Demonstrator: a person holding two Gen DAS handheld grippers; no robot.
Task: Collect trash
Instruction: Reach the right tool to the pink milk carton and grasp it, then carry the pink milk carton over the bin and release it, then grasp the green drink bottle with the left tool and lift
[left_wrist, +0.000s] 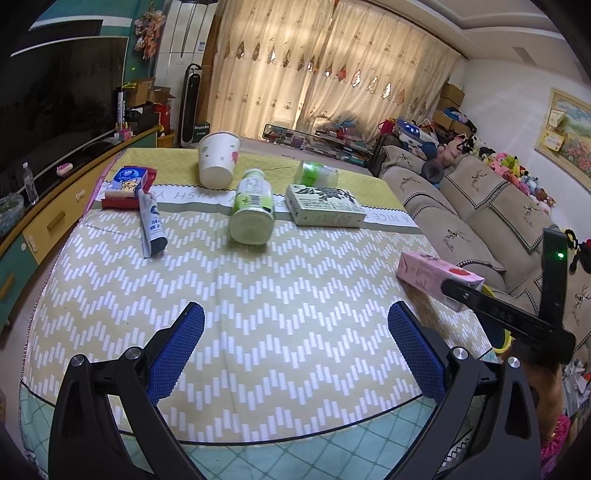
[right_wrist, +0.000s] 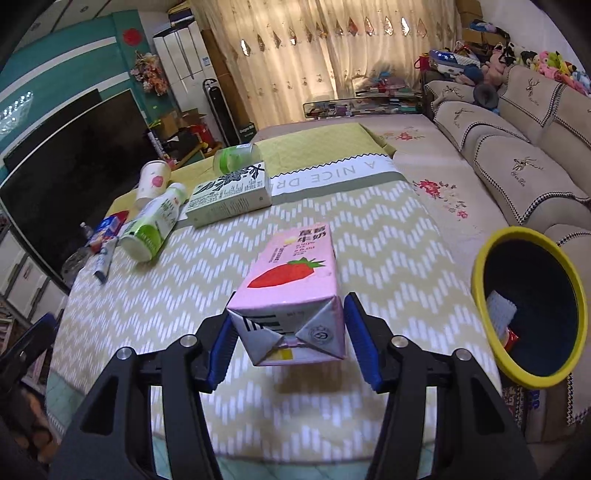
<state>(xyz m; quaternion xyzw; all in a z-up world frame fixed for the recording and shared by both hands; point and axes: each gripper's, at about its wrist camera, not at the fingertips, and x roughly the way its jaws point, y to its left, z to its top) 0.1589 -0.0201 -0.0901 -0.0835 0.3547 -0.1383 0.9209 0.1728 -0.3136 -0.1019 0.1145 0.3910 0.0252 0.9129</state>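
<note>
A pink strawberry milk carton (right_wrist: 291, 280) hangs a little above the zigzag-patterned table (right_wrist: 388, 236), with my right gripper (right_wrist: 291, 314) shut on its folded end. In the left wrist view the same carton (left_wrist: 432, 273) is at the table's right edge, one black finger (left_wrist: 487, 308) of the right gripper on it. My left gripper (left_wrist: 295, 310) stands open over the near part of the table with nothing between its pads. A dark bin with a yellow rim (right_wrist: 517, 232) stands right of the table and holds a few wrappers.
Further back on the table lie a paper cup (left_wrist: 218, 158), a green-white bottle (left_wrist: 253, 206), a pale green box (left_wrist: 321, 205), a green-lidded jar (left_wrist: 317, 173), a tube (left_wrist: 151, 225) and a blue-red packet (left_wrist: 129, 184). A sofa (left_wrist: 480, 206) runs along the right, a TV cabinet (left_wrist: 55, 214) along the left.
</note>
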